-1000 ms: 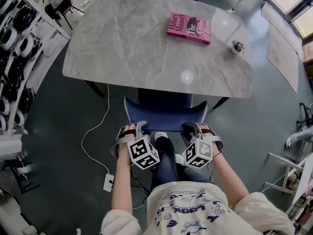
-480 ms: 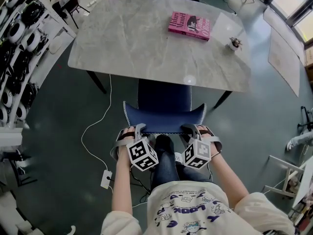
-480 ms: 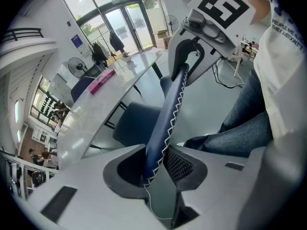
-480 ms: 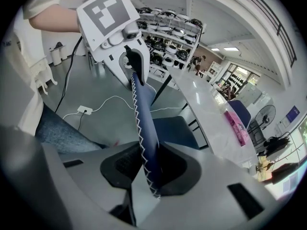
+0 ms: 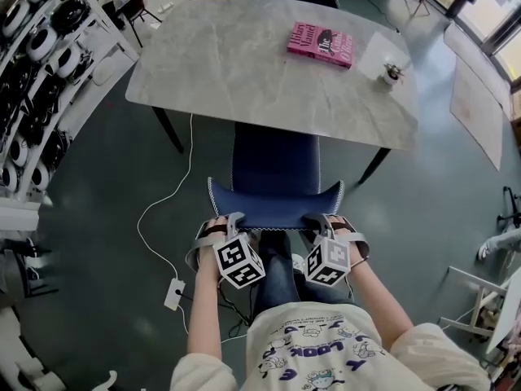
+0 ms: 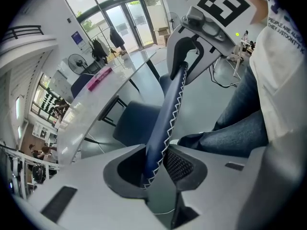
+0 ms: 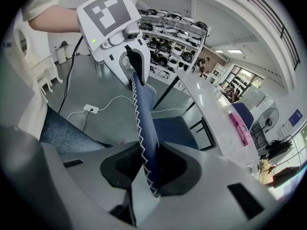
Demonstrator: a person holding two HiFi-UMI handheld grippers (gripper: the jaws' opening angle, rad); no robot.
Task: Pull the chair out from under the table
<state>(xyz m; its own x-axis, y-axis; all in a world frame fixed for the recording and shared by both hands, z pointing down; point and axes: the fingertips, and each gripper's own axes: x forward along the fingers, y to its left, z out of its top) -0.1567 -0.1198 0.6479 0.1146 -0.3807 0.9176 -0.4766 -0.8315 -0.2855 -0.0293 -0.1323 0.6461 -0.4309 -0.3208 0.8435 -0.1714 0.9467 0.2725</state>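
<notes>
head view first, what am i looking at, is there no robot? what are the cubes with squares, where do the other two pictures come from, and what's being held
There is no robot. A person holds a two-jaw tool in each hand. The head view comes from a camera on the person's head, looking steeply down. The marker cubes are part of the tools. The other two pictures come from cameras riding on each tool, looking along its jaws.

The left tool and the right tool each clamp the top edge of the backrest of the blue chair. In both tool views its white-stitched edge sits pinched between the jaws. The seat shows partly out from under the grey table. On the table lie a pink book and a small pot.
</notes>
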